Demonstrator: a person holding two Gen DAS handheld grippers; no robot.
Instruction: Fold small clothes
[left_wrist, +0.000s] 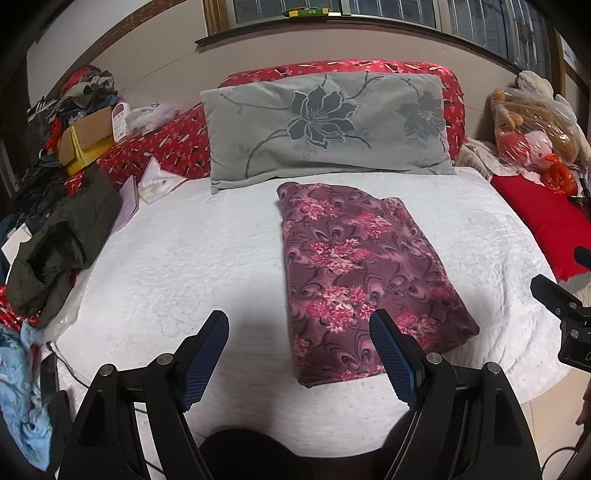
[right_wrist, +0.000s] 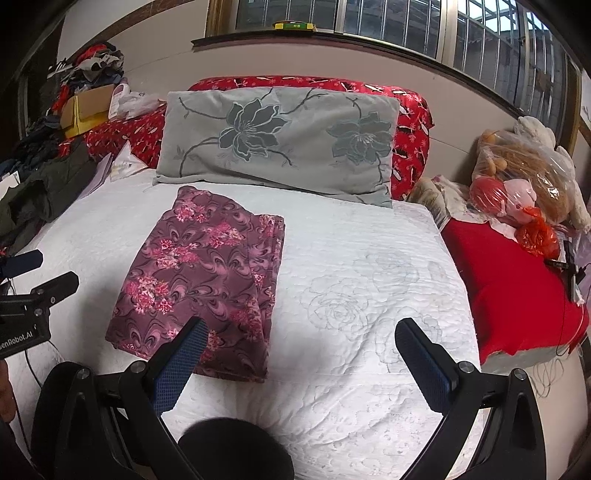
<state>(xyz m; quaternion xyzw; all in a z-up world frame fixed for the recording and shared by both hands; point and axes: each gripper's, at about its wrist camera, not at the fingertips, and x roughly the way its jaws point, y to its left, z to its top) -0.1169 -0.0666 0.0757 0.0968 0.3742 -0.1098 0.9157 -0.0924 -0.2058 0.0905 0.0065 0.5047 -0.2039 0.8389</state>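
A maroon garment with pink flowers (left_wrist: 362, 273) lies folded into a flat rectangle on the white quilted bed (left_wrist: 184, 258). The same garment (right_wrist: 207, 280) shows left of centre in the right wrist view. My left gripper (left_wrist: 299, 325) hangs open above the bed's near edge, its right finger over the garment's near corner, nothing between its blue pads. My right gripper (right_wrist: 299, 332) is open too, its left finger over the garment's near right corner, the gap over bare quilt (right_wrist: 351, 314). Each gripper's body shows at the side edge of the other's view.
A grey flowered pillow (left_wrist: 325, 129) leans on a red patterned bolster at the head. Dark clothes (left_wrist: 62, 243), a cardboard box and papers crowd the left side. A red cushion (right_wrist: 517, 288) and bagged plush toys (right_wrist: 524, 184) sit on the right.
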